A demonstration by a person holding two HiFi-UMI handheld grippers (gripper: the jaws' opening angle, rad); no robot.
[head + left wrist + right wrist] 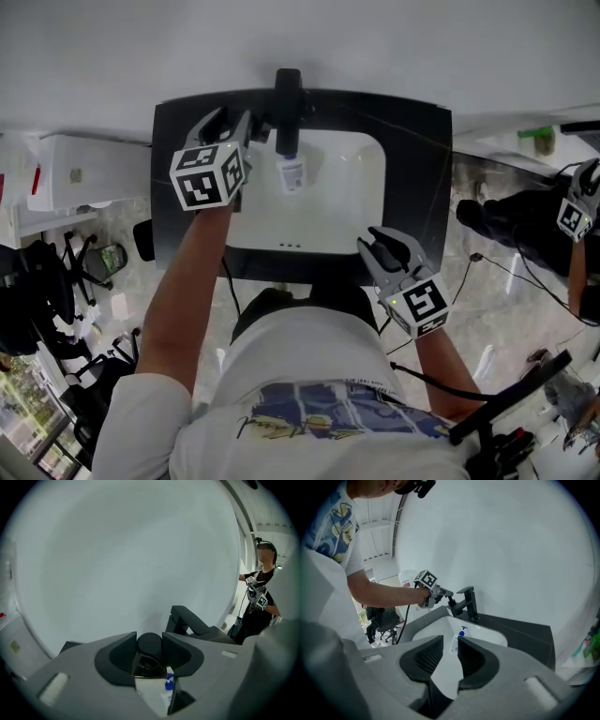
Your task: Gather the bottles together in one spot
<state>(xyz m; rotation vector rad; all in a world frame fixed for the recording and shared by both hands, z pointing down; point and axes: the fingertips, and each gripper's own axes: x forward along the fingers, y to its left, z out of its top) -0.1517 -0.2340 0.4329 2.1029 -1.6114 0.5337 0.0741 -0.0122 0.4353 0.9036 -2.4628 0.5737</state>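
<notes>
The left gripper point(149, 644) fingers point(119, 658) are clamping a dark-capped bottle point(150, 648) — its body mostly hidden — beside the faucet point(190, 620), while the right gripper point(450, 653) fingers point(476, 658) are standing apart, empty, near the sink point(361, 187) — a blue-pump bottle point(292, 173) is lying inside.

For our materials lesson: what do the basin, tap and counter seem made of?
Basin: likely glazed ceramic, smooth glossy white. Tap: probably metal, matt black, crisp square edges. Counter: perhaps stone, dark with faint pale veins.

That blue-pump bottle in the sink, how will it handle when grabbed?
Bottle looks small and plastic, so probably light. It may slide on the smooth, sloped sink when nudged. Its thin pump neck seems a weak place to grip.
</notes>
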